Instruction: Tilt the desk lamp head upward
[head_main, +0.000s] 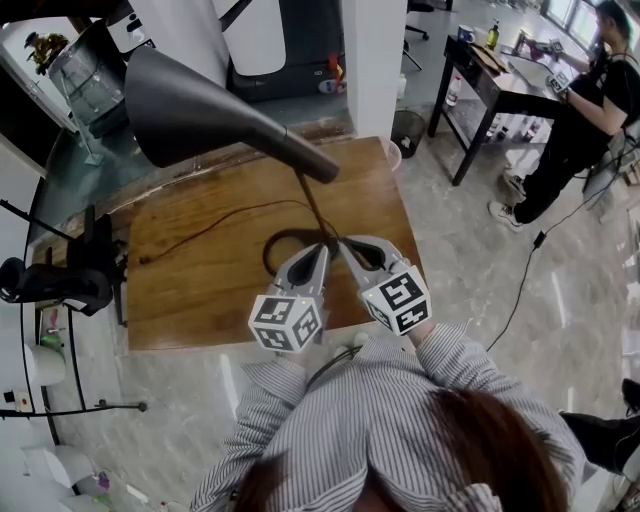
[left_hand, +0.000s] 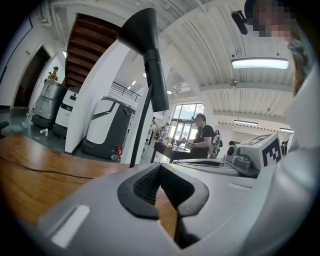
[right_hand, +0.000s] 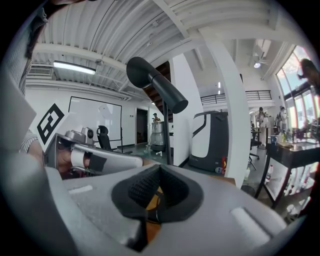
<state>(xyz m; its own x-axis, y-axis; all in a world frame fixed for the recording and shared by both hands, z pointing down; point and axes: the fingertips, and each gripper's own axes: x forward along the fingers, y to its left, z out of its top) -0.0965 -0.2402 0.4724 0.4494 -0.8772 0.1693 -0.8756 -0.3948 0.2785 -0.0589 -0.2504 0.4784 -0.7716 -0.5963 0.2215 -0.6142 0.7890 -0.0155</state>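
The desk lamp's black cone head (head_main: 200, 100) hangs over the wooden table (head_main: 200, 290), its mouth turned to the upper left. Its thin stem (head_main: 312, 205) drops to a dark oval base (head_main: 290, 245). Both grippers rest low on the table with their tips side by side near the foot of the stem. My left gripper (head_main: 322, 250) is shut and holds nothing, and so is my right gripper (head_main: 345, 244). From the left gripper (left_hand: 161, 167) the lamp head (left_hand: 145, 35) towers above. The right gripper (right_hand: 159, 170) sees the lamp head (right_hand: 152, 82) from below too.
A black cable (head_main: 215, 222) trails left across the table. Behind the table rise a white pillar (head_main: 372, 60) and a round bin (head_main: 407, 130). A person (head_main: 590, 110) sits at a dark desk (head_main: 500, 85) at the back right. A black stand (head_main: 60, 280) is at the left.
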